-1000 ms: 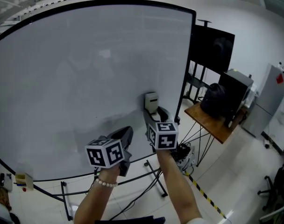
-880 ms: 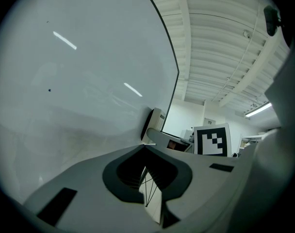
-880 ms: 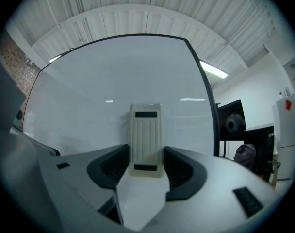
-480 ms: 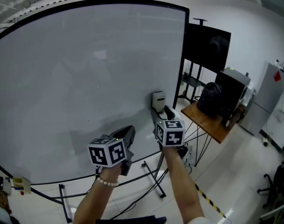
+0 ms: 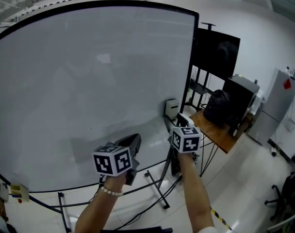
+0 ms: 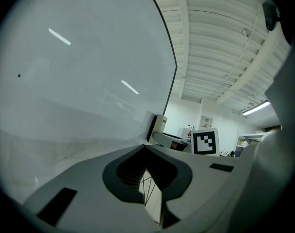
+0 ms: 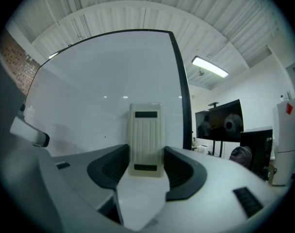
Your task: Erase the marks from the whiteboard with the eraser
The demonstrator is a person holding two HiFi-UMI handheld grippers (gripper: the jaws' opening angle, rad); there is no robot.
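You had the cream, ribbed eraser (image 7: 146,140) upright between your right gripper's (image 7: 146,153) jaws, at the whiteboard's (image 5: 89,81) lower right, near its black edge. The big board looked almost clean, bar a tiny dark speck.

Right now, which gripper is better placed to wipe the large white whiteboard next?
Right gripper: its jaws grip the cream ribbed plastic eraser at the whiteboard. Left gripper is shut, holding nothing.

Office/lab: whiteboard (image 5: 89,81), monitor on stand (image 5: 215,50), desk (image 5: 220,132).
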